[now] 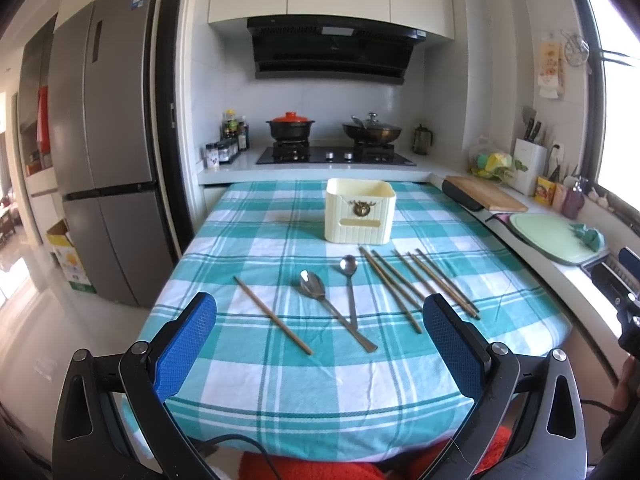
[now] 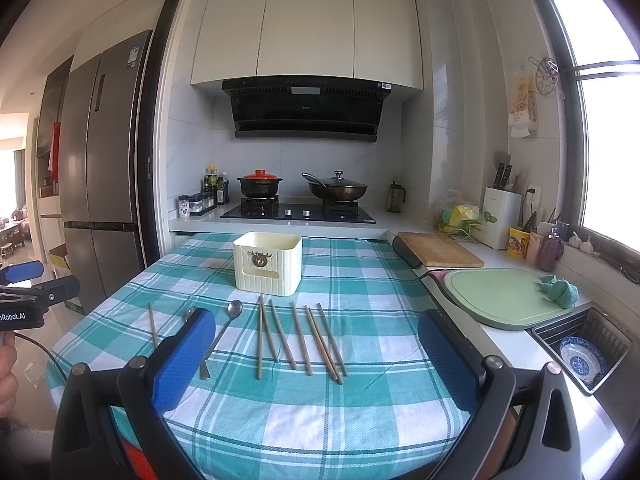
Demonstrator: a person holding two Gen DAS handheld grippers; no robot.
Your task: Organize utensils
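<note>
Kitchen backdrop behind a teal-and-white checked tablecloth [image 2: 360,400].

Against the far wall, a black hob [image 2: 298,213] carrying a red-lidded black pot [image 2: 260,185] and a glass-lidded wok [image 2: 338,189], under a black extractor hood [image 2: 306,110] and white cupboards [image 2: 308,30]. Left, a grey fridge [image 2: 100,152] and a row of sauce bottles [image 2: 216,188]. Right, a wooden chopping board [image 2: 440,255], a pale green board [image 2: 504,296] bearing a crumpled teal cloth [image 2: 560,289], a white knife block [image 2: 500,216], and a blue-patterned bowl [image 2: 582,358] in the sink.

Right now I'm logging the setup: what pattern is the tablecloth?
The tablecloth is teal-and-white plaid, clearest in the left wrist view.
</note>
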